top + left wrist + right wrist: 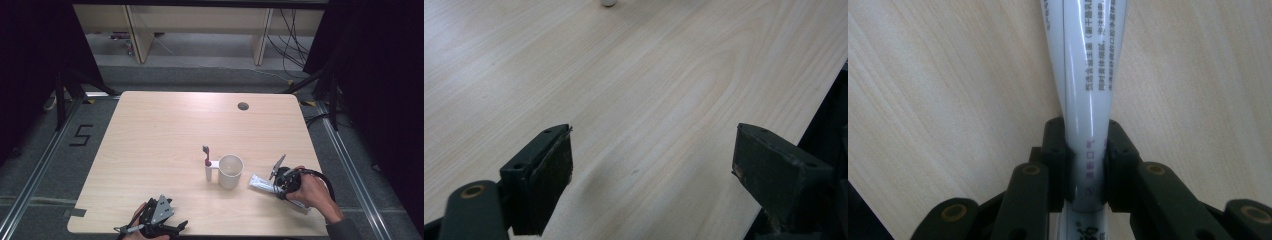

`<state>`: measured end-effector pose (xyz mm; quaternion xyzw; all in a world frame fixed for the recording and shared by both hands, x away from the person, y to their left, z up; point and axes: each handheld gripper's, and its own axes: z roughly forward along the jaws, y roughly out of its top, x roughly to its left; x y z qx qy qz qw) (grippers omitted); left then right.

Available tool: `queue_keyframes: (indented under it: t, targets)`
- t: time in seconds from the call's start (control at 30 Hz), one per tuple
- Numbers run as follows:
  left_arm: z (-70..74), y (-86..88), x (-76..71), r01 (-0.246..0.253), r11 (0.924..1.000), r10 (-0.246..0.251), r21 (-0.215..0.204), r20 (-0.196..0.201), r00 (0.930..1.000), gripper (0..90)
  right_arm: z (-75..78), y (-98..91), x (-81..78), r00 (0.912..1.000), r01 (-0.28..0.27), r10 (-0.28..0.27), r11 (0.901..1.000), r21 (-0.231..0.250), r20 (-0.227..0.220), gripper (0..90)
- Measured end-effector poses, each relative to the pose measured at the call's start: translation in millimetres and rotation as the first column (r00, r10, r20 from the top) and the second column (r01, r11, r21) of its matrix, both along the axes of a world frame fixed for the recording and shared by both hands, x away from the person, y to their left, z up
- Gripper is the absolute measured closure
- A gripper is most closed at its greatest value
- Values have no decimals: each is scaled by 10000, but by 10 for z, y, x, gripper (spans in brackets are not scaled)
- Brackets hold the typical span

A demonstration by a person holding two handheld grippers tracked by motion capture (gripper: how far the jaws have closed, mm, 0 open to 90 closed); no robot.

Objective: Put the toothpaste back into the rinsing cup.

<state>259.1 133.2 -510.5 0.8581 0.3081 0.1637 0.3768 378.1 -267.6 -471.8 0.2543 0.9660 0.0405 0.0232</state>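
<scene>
Toothpaste tube [1087, 95] clamped between the jaws of the right gripper [1087, 165] as it lies flat on the tabletop [160, 135], near the front right edge and just right of the cup [230, 171]. The grasp looks made; the lift and whatever placement follows, perhaps into the cup, remain to be done. The tube is white and glossy, with columns of small printed characters along its length; the jaws pinch it toward one end, though which end is hard to tell from the close view. It flattens and widens away from the grip. Beside the cup, a toothbrush [206, 155] with a reddish handle stands upright in a small white holder [209, 172]. At the front left edge of the tabletop, the left gripper [651, 165] waits with jaws wide apart over bare wood, holding nothing.
</scene>
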Motion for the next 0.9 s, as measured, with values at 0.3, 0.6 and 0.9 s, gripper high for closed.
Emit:
queue_keyframes:
  t: [0.3, 0.6, 0.9]
  targets:
    - [1, 2, 0, 40, 10000, -40, 13, 17, 10000, 162, 4, 51, 13, 9998, -147, 143, 9993, -347, -141, 761]
    - [26, 40, 12, 24, 9996, -27, 279, 85, 10000, 162, 7, 60, 16, 9996, -238, 231, 9986, -473, -150, 765]
    - [0, 13, 12, -92, 9999, 93, -83, 71, 9999, 162, 83, -4, -1, 9996, -139, 141, 9999, -79, 249, 767]
